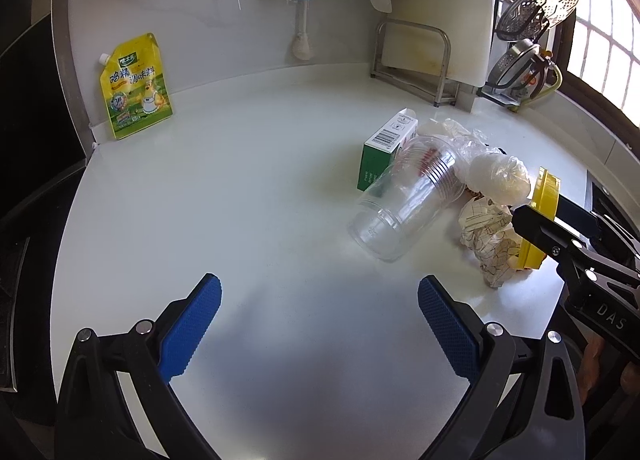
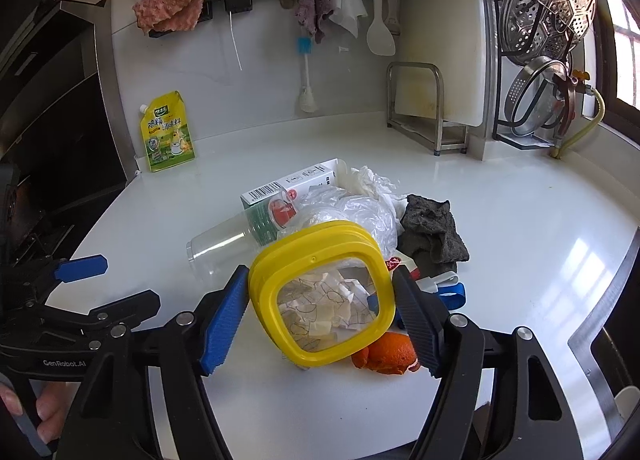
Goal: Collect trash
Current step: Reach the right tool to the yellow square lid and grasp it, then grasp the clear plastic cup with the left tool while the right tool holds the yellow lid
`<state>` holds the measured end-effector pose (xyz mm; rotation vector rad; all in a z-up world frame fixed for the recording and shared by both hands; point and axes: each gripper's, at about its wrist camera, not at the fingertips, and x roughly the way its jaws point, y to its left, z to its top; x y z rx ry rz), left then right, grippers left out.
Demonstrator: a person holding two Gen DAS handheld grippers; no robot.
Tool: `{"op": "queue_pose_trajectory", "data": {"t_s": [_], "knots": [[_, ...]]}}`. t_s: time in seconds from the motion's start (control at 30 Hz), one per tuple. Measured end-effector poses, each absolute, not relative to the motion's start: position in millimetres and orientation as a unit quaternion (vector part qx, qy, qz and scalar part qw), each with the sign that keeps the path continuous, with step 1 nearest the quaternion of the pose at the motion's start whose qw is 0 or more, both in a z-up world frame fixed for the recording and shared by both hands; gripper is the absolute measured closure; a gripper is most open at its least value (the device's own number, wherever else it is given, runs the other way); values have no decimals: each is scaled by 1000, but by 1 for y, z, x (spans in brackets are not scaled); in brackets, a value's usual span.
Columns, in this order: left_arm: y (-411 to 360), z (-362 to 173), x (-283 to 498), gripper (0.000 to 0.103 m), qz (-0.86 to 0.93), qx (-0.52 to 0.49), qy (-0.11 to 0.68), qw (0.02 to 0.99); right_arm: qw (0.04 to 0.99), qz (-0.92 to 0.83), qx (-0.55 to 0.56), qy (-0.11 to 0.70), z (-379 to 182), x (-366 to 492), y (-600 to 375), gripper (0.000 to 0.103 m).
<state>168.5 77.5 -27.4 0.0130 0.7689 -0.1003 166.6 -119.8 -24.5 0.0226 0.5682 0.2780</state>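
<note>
Trash pile and yellow lid at the right fingers

Trash lay heaped near the middle of the white table (image 2: 520,219), toward its right side. Right gripper (image 2: 320,316) had its blue fingers (image 2: 224,324) set on either side of a yellow-rimmed lid (image 2: 280,260) with a clear window; the fingers sat against the rim on both sides, at a wide spread, and the lid stood tilted off the table between them. Whether the pads pressed firmly could not be confirmed beyond that contact. Left gripper (image 1: 320,324) hovered over bare table near the front edge, fingers (image 1: 192,332) wide apart with nothing between them.

Items in the pile were noted as follows. A clear plastic cup (image 1: 404,203) lay on its side, its mouth against a green and white carton (image 1: 384,147). Crumpled clear plastic wrap (image 2: 356,207) lay behind the lid, touching the carton. Printed crumpled paper (image 1: 488,236) lay just beside the cup and showed through the lid's window in the right wrist view. Orange peel (image 2: 388,352) lay under the lid's near right corner. A grey cloth (image 2: 432,232) lay on the right of the heap.

A yellow seasoning pouch (image 1: 134,87) stood at the back left corner, well apart from the pile. A metal rack (image 2: 420,107) stood along the back edge.
</note>
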Motion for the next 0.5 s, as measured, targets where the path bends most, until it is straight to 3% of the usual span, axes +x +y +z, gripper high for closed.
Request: {"op": "queue_pose_trajectory", "data": {"t_s": [0.5], "knots": [[45,-26,204,6,-123,78,395,907,951,97,84,282,-17,105,-174,33]]}}
